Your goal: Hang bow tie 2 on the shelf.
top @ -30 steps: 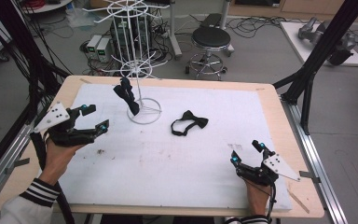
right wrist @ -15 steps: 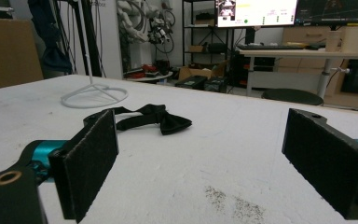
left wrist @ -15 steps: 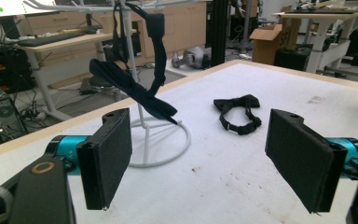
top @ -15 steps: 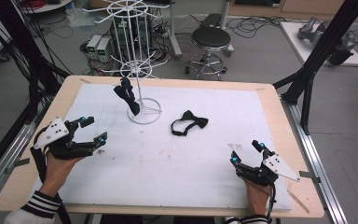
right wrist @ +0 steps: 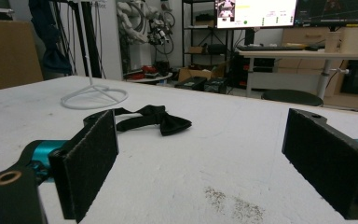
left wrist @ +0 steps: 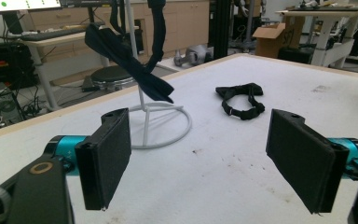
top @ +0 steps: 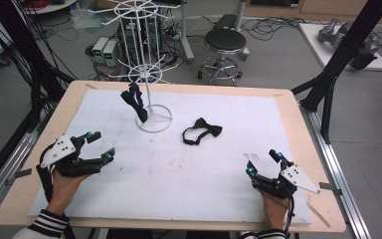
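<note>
White-padded table (top: pixel 179 194), lab floor with a stool (top: pixel 224 42) behind. Wire display stand (top: pixel 146 69) at back left, one dark bow tie (top: pixel 135 102) hanging on it. Second black bow tie (top: pixel 201 132) flat on the pad just right of the stand base, well apart from both grippers. Left gripper (top: pixel 102 147) near left edge, jaws wide, empty. Right gripper (top: pixel 263 163) front right, jaws wide, empty.

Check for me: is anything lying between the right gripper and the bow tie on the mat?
Nothing visible. The right gripper is open, near the table's front edge, and only bare white mat lies between it and the bow tie. The wire stand sits beyond the bow tie, to its left, off that line.
</note>
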The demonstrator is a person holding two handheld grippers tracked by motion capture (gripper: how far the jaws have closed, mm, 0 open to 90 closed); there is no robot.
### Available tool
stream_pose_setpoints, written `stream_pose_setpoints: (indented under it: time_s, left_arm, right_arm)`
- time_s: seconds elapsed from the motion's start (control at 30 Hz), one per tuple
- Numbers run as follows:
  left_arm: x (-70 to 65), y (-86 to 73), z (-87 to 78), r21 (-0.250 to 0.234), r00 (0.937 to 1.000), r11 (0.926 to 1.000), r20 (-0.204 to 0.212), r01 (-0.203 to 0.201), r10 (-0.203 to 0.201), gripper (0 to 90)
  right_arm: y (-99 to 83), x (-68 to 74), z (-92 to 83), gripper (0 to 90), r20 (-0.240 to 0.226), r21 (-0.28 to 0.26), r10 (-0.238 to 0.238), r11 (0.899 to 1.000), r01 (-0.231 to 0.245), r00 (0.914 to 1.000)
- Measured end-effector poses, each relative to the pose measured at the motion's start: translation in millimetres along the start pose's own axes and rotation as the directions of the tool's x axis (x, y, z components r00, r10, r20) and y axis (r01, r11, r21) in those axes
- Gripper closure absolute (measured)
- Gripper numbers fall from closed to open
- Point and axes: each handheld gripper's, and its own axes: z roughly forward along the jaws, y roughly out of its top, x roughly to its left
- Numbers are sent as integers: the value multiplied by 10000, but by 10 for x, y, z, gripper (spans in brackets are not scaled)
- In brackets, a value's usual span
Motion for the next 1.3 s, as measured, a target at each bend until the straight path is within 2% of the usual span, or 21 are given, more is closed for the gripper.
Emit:
stream_pose_setpoints:
  time_s: [0.1,0.3,0.6,0.7,0.8,1.0,1.13,1.2,1.3]
  left_arm:
    - [-6,-8,7,-58,10000,10000,17,67,-67,226]
    - [-36,1,33,18,9998,10000,169,-58,57,225]
    - [-30,-16,10,-39,9999,10000,109,-22,22,226]
    - [-20,-36,-3,-64,10000,10000,83,-6,7,226]
    - [-11,-61,-12,-40,10000,10000,44,7,-7,226]
    - [-1,-112,-32,-135,9999,9998,24,118,-118,226]
    - [0,-140,-37,-207,9998,9996,42,174,-173,226]
    - [-3,-154,-39,-248,9998,9995,63,196,-194,226]
    - [0,-171,-49,-243,9998,9995,46,188,-187,226]
  right_arm:
    - [0,-3,2,99,-8,-5,7,10000,-7,10000]
    - [1,-5,4,99,-6,-3,-9,10000,9,10000]
    - [5,-16,1,99,-41,-7,164,9999,-164,9999]
    - [11,-24,6,99,-78,98,284,9996,-283,9996]
    - [24,-43,17,100,-144,239,197,9995,-194,9997]
    - [130,-130,14,99,-277,266,376,9990,-368,9989]
    - [219,-214,35,99,-375,618,511,9969,-488,9980]
    - [268,-260,56,99,-585,755,751,9946,-706,9955]
    - [340,-298,98,99,-716,1012,735,9927,-661,9947]
